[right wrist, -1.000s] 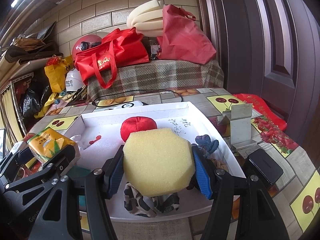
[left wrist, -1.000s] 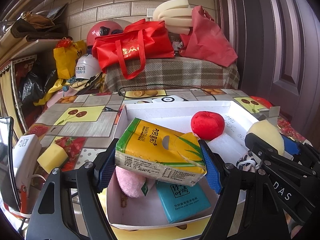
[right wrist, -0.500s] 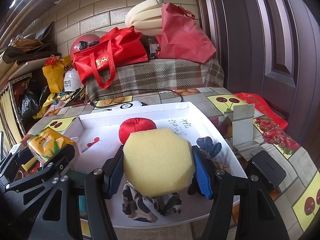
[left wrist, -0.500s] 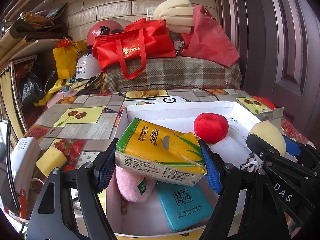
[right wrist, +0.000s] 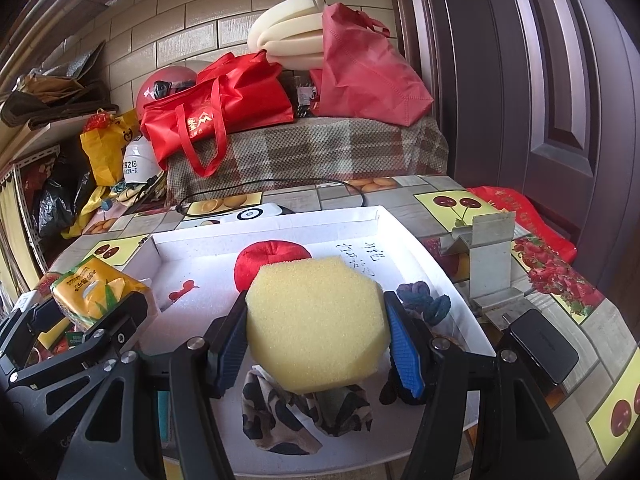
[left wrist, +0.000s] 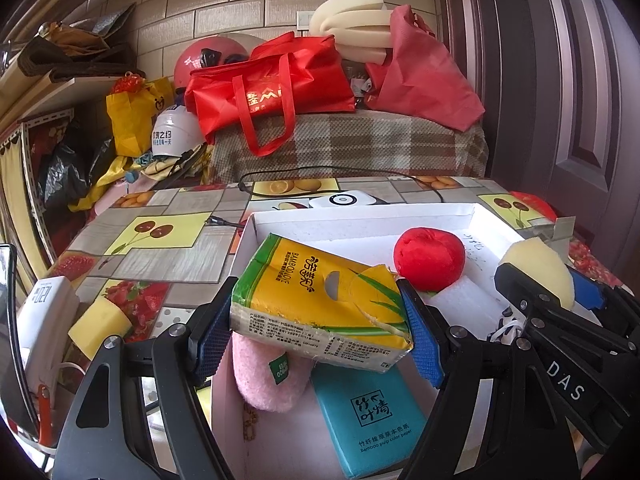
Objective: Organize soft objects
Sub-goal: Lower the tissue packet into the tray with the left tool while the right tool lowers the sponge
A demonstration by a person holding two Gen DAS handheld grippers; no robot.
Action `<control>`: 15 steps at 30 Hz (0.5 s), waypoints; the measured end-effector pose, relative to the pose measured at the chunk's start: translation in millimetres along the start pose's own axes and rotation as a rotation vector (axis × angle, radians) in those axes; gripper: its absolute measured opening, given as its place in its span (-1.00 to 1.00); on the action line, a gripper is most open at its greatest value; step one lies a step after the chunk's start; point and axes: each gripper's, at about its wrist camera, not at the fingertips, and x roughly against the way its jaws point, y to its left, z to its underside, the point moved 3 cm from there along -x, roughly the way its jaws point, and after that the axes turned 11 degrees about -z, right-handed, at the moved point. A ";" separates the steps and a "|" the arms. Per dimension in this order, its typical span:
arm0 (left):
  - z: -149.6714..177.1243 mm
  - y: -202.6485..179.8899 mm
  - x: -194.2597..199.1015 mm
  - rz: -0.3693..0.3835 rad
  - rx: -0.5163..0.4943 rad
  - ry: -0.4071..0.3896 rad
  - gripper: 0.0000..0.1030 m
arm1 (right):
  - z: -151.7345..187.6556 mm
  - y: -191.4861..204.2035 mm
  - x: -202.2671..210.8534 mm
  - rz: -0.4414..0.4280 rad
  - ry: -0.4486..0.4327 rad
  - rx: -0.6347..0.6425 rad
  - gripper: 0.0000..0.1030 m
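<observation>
Left gripper [left wrist: 316, 330] fingers clamp a yellow tissue pack [left wrist: 320, 308] above the white tray [left wrist: 360, 220]; right gripper [right wrist: 316, 342] fingers squeeze a yellow sponge [right wrist: 316, 324] over its camouflage cloth [right wrist: 304, 412].

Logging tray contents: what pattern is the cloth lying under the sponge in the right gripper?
Camouflage, dark blotches on tan: the cloth shows best in the right wrist view.

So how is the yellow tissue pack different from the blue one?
The yellow tissue pack is squeezed between the left gripper fingers, up above the white tray; the blue tissue pack lies flat in the tray below it. The yellow one looks dented and torn at a corner; the blue one looks smooth. Both are soft, wrapped, boxy packs.
</observation>
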 end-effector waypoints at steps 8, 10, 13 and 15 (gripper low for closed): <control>2.7 -0.1 -1.8 -0.003 -0.002 0.003 0.49 | -5.8 -1.5 -9.7 0.007 0.004 -0.005 0.25; 2.1 -0.1 -2.9 -0.003 -0.002 0.003 0.49 | -7.7 -0.8 -12.3 0.013 0.002 -0.001 0.25; 1.2 -0.1 -4.4 -0.004 -0.003 0.003 0.49 | -9.4 0.1 -14.2 0.019 -0.004 0.007 0.25; 2.2 0.7 -4.9 -0.006 -0.004 0.002 0.49 | -10.3 -0.6 -15.2 0.021 -0.006 0.010 0.25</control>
